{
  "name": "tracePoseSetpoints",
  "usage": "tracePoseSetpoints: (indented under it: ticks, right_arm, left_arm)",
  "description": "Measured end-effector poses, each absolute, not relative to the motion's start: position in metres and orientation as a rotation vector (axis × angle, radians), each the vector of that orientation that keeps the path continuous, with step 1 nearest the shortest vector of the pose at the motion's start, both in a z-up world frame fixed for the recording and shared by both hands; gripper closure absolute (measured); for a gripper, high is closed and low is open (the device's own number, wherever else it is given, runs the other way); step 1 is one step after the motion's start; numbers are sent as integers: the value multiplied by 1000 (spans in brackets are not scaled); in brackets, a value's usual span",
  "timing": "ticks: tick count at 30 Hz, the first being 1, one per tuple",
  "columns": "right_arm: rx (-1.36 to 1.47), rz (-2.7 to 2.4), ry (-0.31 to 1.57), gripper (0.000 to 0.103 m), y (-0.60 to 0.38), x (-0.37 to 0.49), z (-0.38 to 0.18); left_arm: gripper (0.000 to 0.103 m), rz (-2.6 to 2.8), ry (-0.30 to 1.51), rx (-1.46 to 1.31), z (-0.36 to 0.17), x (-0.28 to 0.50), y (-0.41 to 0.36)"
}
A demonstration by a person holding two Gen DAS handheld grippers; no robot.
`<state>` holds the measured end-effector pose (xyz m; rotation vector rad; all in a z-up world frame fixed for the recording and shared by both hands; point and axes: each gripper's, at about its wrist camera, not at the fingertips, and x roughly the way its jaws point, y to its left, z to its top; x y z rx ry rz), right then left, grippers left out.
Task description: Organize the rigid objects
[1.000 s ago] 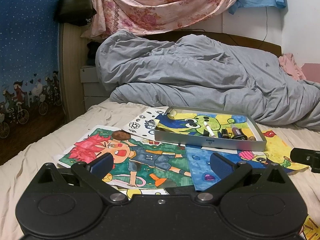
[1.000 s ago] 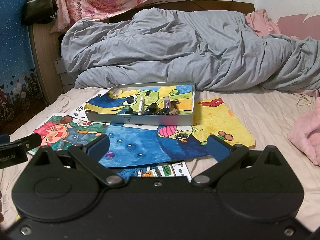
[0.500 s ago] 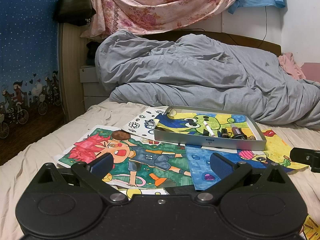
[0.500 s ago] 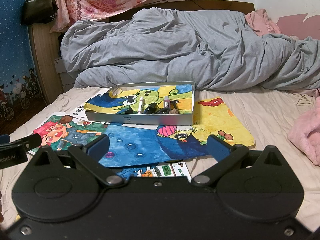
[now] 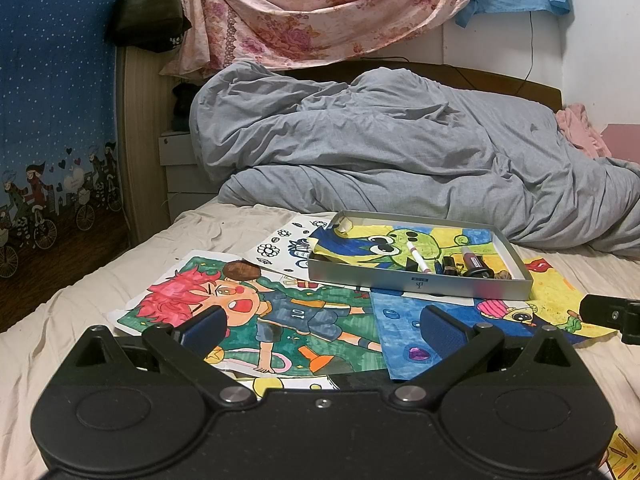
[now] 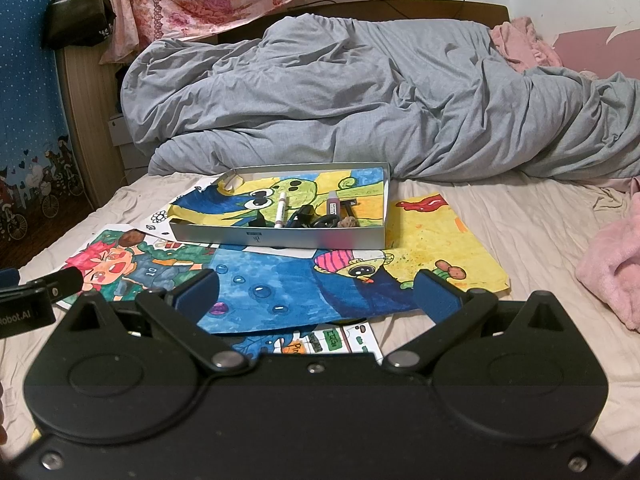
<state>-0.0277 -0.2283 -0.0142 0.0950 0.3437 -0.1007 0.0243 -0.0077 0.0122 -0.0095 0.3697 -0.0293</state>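
Note:
A grey metal tray (image 5: pixel 420 282) (image 6: pixel 276 236) lies on drawings on the bed. It holds a white marker (image 5: pixel 417 257) (image 6: pixel 281 209), a purple-capped tube (image 5: pixel 470 258) (image 6: pixel 333 204), small dark items and a brown lump (image 6: pixel 347 223). A brown oval object (image 5: pixel 241 269) (image 6: pixel 132 237) lies on the red-haired cartoon drawing, left of the tray. My left gripper (image 5: pixel 320 324) is open and empty, hovering over the drawings short of the tray. My right gripper (image 6: pixel 316 294) is open and empty over the blue drawing.
Several coloured drawings (image 5: pixel 288 320) (image 6: pixel 436 240) cover the beige sheet. A rumpled grey duvet (image 5: pixel 400 160) lies behind the tray. A pink cloth (image 6: pixel 612 272) lies at the right. A blue curtain (image 5: pixel 48 120) and a wooden bed frame stand at the left.

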Motion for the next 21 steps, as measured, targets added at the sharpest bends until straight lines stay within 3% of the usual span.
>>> tracePoseSetpoints:
  ticks: [21]
  right_arm:
    - [95,-100,347,0,-228,-28,-14]
  left_arm:
    - [1,-30,370,-6,12,25,-9]
